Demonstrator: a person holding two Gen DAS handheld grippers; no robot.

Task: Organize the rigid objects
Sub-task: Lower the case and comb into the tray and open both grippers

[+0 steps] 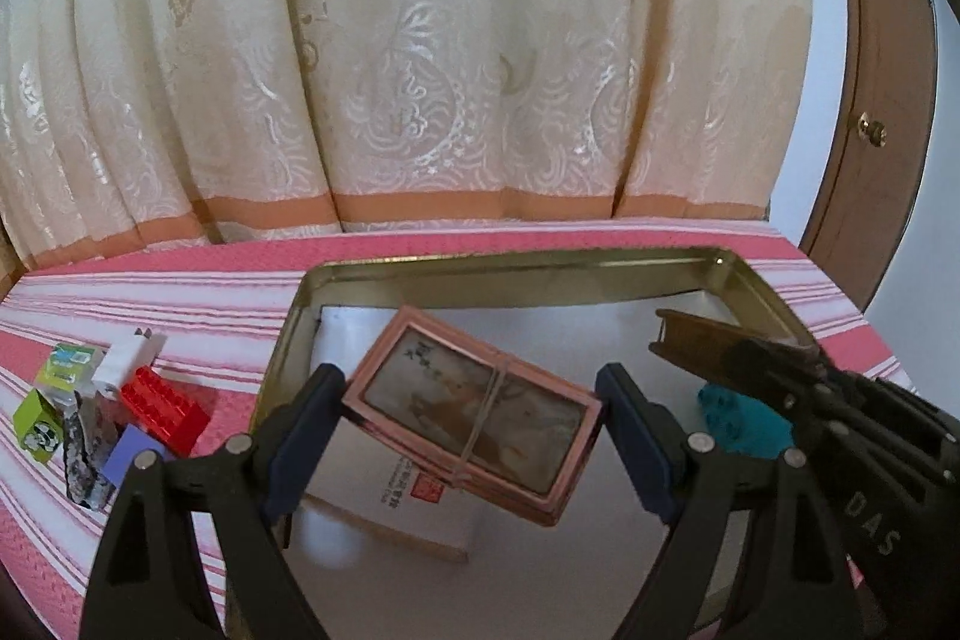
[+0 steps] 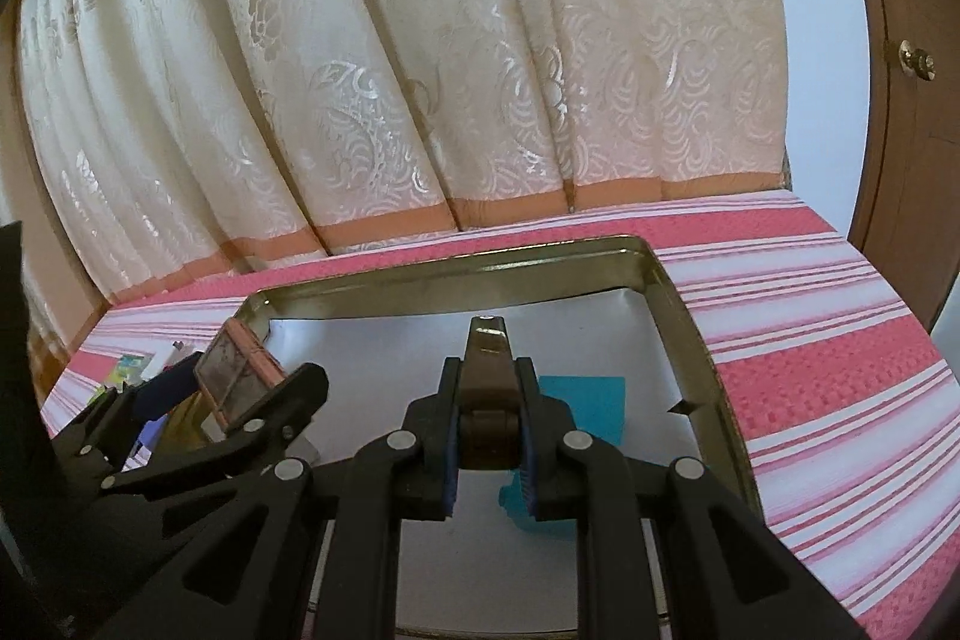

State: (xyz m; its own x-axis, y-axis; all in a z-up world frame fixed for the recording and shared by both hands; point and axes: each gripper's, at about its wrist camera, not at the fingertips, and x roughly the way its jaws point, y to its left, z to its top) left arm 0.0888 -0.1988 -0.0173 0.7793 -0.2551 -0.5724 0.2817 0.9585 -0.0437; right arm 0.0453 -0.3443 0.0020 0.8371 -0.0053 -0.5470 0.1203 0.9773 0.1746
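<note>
My left gripper (image 1: 471, 424) is shut on a pink-framed flat box (image 1: 474, 409) bound with a rubber band and holds it tilted above the open metal tin (image 1: 420, 274). My right gripper (image 2: 489, 454) is shut on a brown clip-like piece (image 2: 487, 376) over the tin (image 2: 684, 316); it also shows in the left wrist view (image 1: 708, 346). A teal block (image 2: 585, 400) lies on the tin's white floor under the right gripper. The pink box and left gripper show at the left of the right wrist view (image 2: 240, 376).
Left of the tin on the pink striped cloth (image 1: 150, 292) lie a red brick (image 1: 165, 403), a white charger plug (image 1: 129, 355), green small boxes (image 1: 39, 418), a lilac block (image 1: 129, 454) and a foil packet (image 1: 84, 466). A cream curtain (image 1: 420, 40) hangs behind. A wooden door (image 1: 870, 100) stands at the right.
</note>
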